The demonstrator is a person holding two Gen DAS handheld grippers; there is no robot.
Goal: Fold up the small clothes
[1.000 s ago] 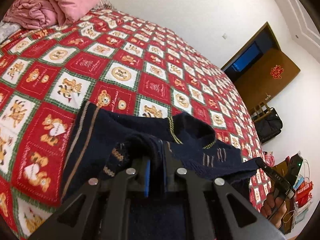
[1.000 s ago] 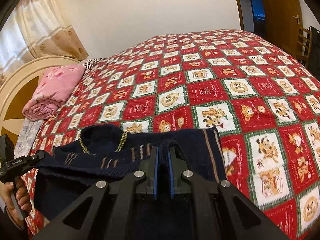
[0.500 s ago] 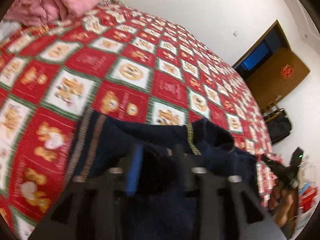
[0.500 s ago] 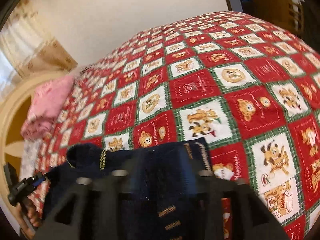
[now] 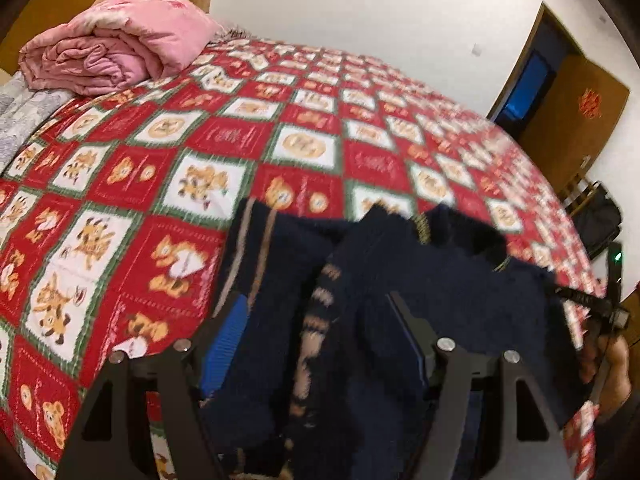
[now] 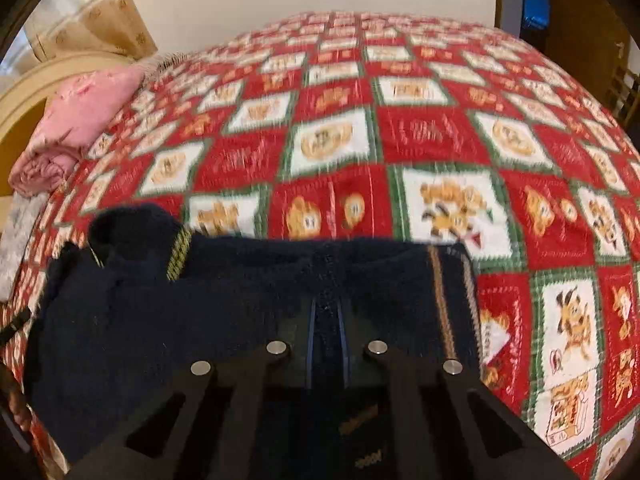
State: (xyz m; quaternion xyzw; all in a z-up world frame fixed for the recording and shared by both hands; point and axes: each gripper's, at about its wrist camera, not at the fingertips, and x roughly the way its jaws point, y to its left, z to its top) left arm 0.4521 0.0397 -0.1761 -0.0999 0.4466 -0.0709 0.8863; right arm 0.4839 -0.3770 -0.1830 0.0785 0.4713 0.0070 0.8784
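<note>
Ahead of both claws I have open room: the red, white and green checked bear-print bedspread [image 6: 420,136] lies flat and bare past the dark navy knitted garment with tan stripes [image 6: 240,300], which is heaped right under me. At the far left, the rolled pink quilt [image 5: 116,52] blocks the corner near the cream curved headboard [image 6: 20,96]. On the right, beyond the bed's edge, stand a brown wooden door [image 5: 576,116] and a black bag [image 5: 600,216].

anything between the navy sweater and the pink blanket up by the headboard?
Nothing but bare bedspread: red and white bear squares run from the sweater up to the pink blanket. The left wrist view shows it best.
</note>
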